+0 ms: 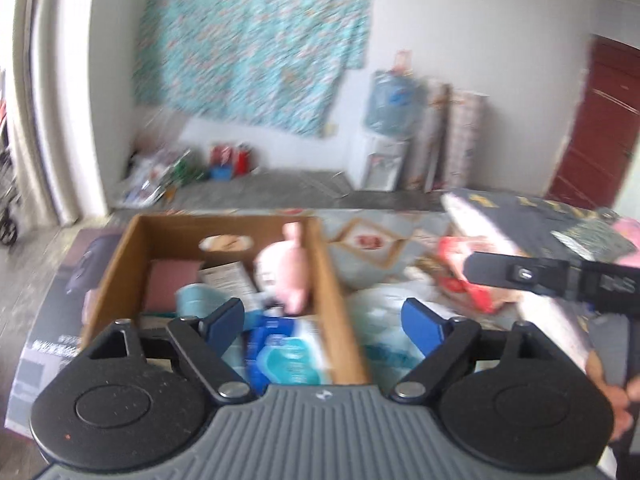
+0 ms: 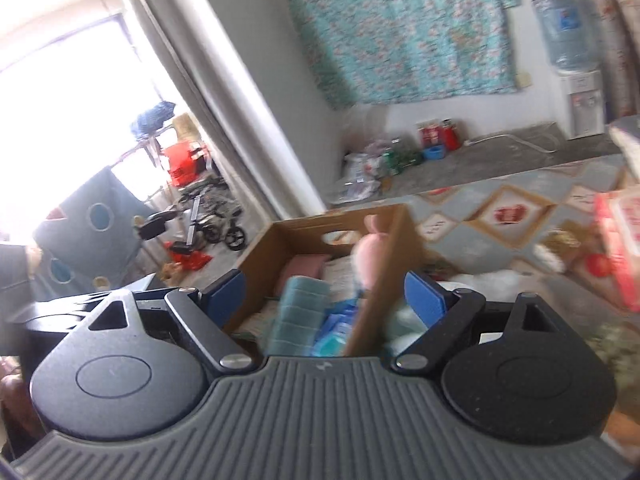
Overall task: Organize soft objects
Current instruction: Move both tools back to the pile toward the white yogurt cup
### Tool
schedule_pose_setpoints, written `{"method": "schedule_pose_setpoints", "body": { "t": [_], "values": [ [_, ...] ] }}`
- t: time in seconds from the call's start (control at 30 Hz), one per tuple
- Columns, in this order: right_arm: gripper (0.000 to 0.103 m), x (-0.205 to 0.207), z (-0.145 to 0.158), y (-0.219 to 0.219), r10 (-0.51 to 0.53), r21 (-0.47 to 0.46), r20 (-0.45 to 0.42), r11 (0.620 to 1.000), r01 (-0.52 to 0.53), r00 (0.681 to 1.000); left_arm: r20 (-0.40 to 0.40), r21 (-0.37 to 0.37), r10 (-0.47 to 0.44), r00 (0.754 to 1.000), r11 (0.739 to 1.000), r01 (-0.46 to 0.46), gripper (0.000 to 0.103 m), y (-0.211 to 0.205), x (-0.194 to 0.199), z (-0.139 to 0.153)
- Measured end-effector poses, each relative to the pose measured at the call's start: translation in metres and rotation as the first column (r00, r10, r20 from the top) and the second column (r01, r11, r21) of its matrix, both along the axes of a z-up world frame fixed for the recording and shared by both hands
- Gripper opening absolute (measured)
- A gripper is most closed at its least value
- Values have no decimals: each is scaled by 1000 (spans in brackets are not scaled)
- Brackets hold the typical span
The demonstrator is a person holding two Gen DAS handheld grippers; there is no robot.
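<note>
both tongs, left tongs [image 1: 323, 318] and right tongs [image 2: 325, 294], spread apart, nothing held; soft items already gathered in open brown cardboard box [image 1: 120, 256], pink plush toy [image 1: 280, 268] propped against wall.

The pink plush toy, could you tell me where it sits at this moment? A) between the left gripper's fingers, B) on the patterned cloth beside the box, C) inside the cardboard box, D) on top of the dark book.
C: the pink plush toy stands inside the cardboard box, against its right wall among the other soft items, while the left gripper and the right gripper are both open and hold nothing.
</note>
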State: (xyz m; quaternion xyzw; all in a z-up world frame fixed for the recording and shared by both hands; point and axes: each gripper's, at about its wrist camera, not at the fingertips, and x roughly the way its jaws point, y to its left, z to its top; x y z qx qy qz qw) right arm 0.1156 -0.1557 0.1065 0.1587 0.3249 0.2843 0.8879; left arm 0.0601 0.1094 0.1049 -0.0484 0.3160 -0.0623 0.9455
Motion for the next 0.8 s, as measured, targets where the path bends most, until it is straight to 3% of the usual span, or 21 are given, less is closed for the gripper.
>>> {"method": "schedule_pose_setpoints", "body": {
  "t": [0.17,0.37,0.6,0.8],
  "values": [
    [89,-35,-10,-78,-124,-51,-4,991,124,992,68,-1,-111,991,994,111,90,-64,-31,2],
    [89,-72,-40,-151,-263,-97,-38,961,258,964,55,29,-285,957,958,284,91,-140,-50,-28],
    [89,-92,-72,-173,-293,-116,-100,953,281,951,4,26,-359,933,933,359,89,-197,-49,-83],
    [87,-71,-100,-172,-254,-108,-175,965,238,951,-38,102,-343,938,933,345,75,-233,-42,-125]
  ]
}}
